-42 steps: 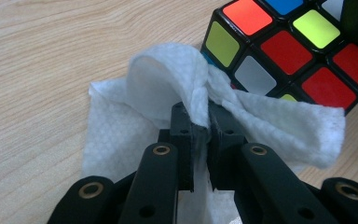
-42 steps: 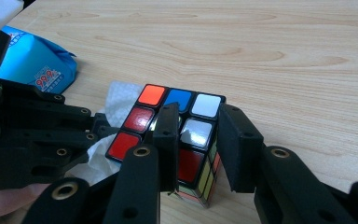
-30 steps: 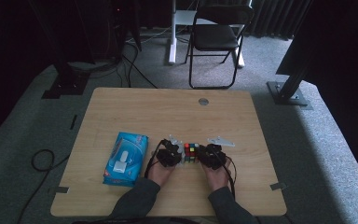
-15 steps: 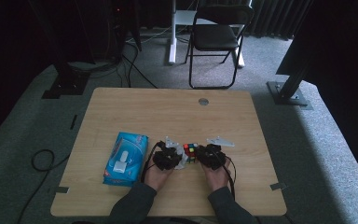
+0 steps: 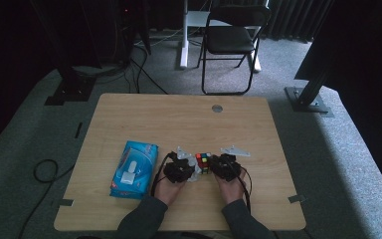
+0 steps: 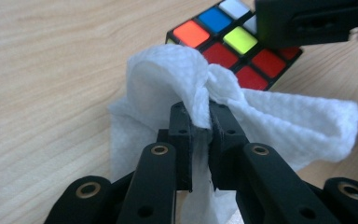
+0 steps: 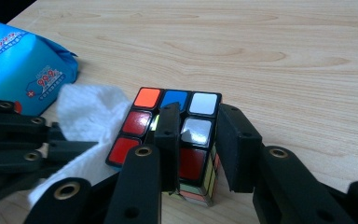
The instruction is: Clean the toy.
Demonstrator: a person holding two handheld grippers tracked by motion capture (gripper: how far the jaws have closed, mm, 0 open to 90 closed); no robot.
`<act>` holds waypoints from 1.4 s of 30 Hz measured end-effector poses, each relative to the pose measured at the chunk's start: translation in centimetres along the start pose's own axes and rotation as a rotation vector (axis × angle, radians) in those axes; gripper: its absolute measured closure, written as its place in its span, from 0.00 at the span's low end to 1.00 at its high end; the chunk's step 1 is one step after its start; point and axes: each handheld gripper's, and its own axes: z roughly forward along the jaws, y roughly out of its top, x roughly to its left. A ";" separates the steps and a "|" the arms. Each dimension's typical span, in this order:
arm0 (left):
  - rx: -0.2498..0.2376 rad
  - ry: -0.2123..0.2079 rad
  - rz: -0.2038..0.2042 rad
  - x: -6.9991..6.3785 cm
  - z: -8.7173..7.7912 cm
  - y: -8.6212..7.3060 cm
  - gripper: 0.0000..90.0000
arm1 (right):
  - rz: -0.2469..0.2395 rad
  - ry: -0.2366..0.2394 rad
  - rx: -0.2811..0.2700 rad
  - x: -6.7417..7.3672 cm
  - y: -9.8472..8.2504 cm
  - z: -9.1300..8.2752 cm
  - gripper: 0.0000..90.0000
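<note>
A scrambled colour cube (image 5: 204, 162) rests on the wooden table (image 5: 179, 119) between my two hands. My right gripper (image 7: 198, 116) is shut on the cube (image 7: 147, 121), one jaw across its top face and the other against its right side. My left gripper (image 6: 199, 116) is shut on a crumpled white wipe (image 6: 279, 126), which lies against the cube's (image 6: 223, 37) near edge. In the high view the left gripper (image 5: 191, 172) and right gripper (image 5: 213, 167) sit close together near the table's front. From the right gripper view the wipe (image 7: 88, 112) touches the cube's left side.
A blue pack of wet wipes (image 5: 134, 168) lies left of my hands, also at the left in the right gripper view (image 7: 23, 65). A folding chair (image 5: 231, 40) and dark stands are beyond the table's far edge. Bare wood stretches ahead and to the right.
</note>
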 end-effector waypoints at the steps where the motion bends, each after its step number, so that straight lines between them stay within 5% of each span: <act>1: 0.003 0.000 -0.002 0.1 0.1 0.0 0.90 | 0.000 -0.001 0.000 0.0 0.0 0.0 0.79; 14: 0.043 0.049 0.007 0.3 2.0 -0.4 0.90 | 0.007 -0.009 -0.006 0.1 -0.1 0.0 0.78; 30: 0.044 0.058 -0.003 1.1 1.5 -0.5 0.87 | 0.018 -0.003 -0.012 0.0 -0.2 0.0 0.78; 42: 0.039 0.058 -0.036 1.9 1.1 -0.8 0.86 | 0.078 0.021 -0.014 -0.4 -0.3 0.0 0.78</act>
